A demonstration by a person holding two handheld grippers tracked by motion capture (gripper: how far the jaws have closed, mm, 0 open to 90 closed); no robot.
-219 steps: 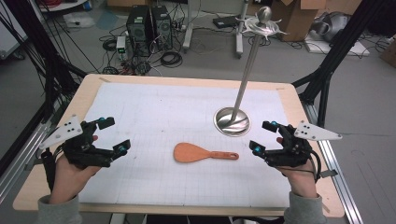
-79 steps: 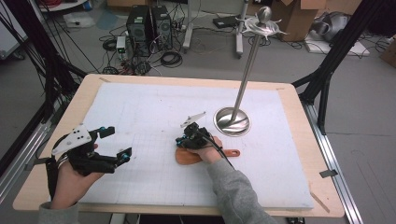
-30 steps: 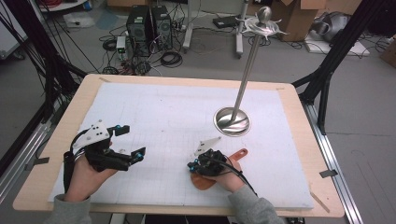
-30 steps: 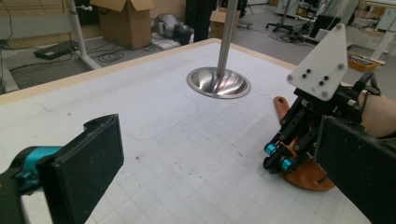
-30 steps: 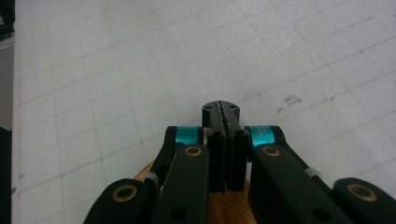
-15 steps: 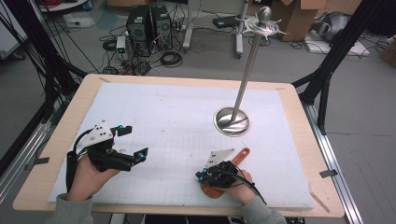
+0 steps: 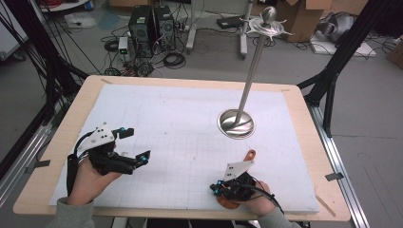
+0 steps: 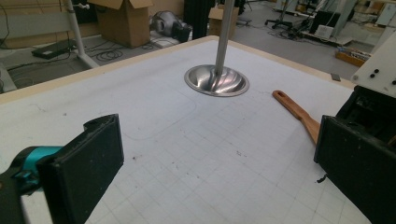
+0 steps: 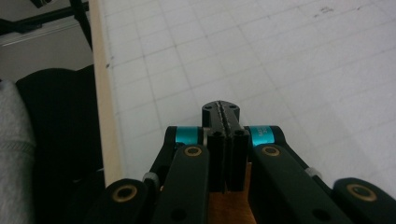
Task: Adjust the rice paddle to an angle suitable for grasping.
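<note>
High view: the wooden spatula [image 7: 236, 179], clamped flat between the closed fingers of the right gripper [image 7: 219, 189], had been dragged to the lower right worktop [image 7: 185, 118] edge; the left gripper [image 7: 135, 145] was held wide open, empty.

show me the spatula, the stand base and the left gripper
spatula [image 8: 299, 112], left gripper view, on its wooden handle
stand base [image 7: 236, 124], high view, on the round metal dish at the foot of the pole
left gripper [image 7: 134, 144], high view, midway between its open jaw tips
</note>
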